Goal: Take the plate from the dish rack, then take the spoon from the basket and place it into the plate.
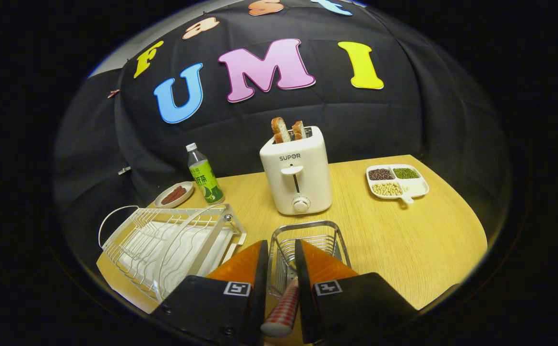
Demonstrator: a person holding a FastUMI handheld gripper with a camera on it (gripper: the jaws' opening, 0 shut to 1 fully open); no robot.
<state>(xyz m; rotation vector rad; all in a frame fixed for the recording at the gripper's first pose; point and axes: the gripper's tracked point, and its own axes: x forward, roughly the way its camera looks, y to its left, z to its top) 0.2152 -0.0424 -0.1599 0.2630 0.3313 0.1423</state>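
**Spoon handle between the fingers, over the wire basket**

The gripper (281, 250) sits at the bottom centre of the frame, its two fingers close together with a narrow gap between them. In that gap stands the spoon (283, 310), of which the red-and-white checked handle shows, running from low in the frame up toward the basket (308, 240). The fingers flank the handle closely on both sides and appear to clamp it, though the contact itself is partly hidden. The spoon's bowl end is out of sight among the basket wires.

The basket, a small wire one, stands just ahead of the fingertips on the wooden table (404, 240). To the lower left lies the white dish rack (173, 245), its wire slots holding nothing that can be made out.

Beyond the basket, in the centre, stands a white toaster (297, 173) with two slices of bread (287, 129) sticking up. Left of it stands a green-labelled bottle (203, 174) and a small dish (174, 194) with dark strips. On the right rests a divided tray (398, 181) of beans and grains.
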